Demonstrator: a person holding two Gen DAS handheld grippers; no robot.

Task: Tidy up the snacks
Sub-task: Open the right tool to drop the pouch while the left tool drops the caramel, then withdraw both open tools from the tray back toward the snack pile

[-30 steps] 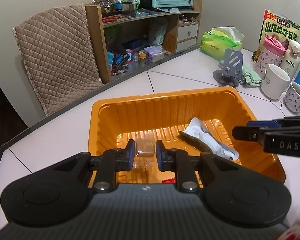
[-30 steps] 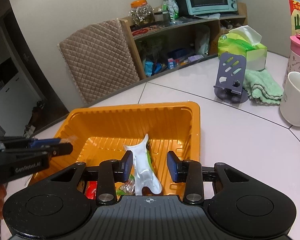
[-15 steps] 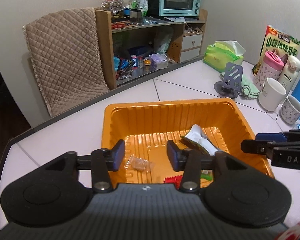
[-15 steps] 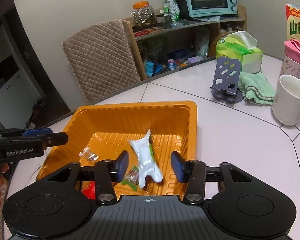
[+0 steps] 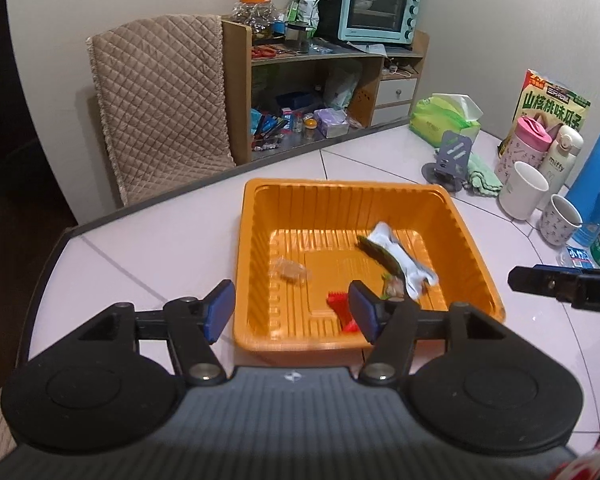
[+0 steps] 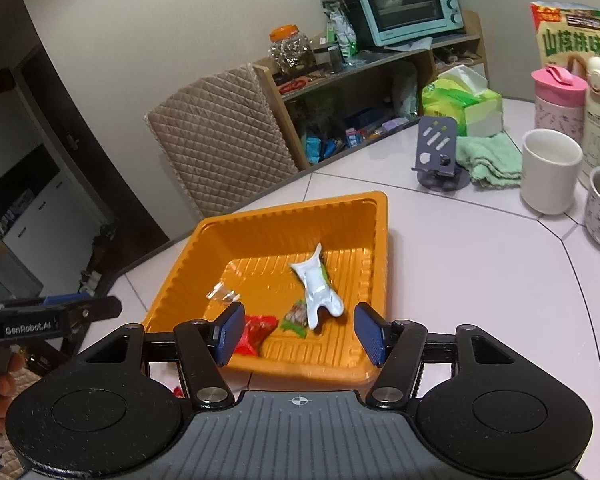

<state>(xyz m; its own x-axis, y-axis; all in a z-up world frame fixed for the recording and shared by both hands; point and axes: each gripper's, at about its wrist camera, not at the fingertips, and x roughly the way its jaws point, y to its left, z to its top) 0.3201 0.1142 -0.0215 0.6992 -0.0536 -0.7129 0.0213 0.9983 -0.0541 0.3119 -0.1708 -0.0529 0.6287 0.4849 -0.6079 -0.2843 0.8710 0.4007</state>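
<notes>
An orange tray sits on the white table. In it lie a clear-wrapped snack, a white and green packet, a red snack and a small green-edged snack. My left gripper is open and empty, above the tray's near edge. My right gripper is open and empty, above the tray's near edge. Each gripper shows from the side in the other's view, the right one and the left one.
A phone stand, green cloth, tissue pack, white mug, patterned cup, pink bottle, snack bag and blue flask crowd the table's far right. A padded chair and a shelf with an oven stand behind.
My left gripper opened and let the clear-wrapped snack drop into the tray. My right gripper let go of the white packet. Both grippers drew back and up from the tray.
</notes>
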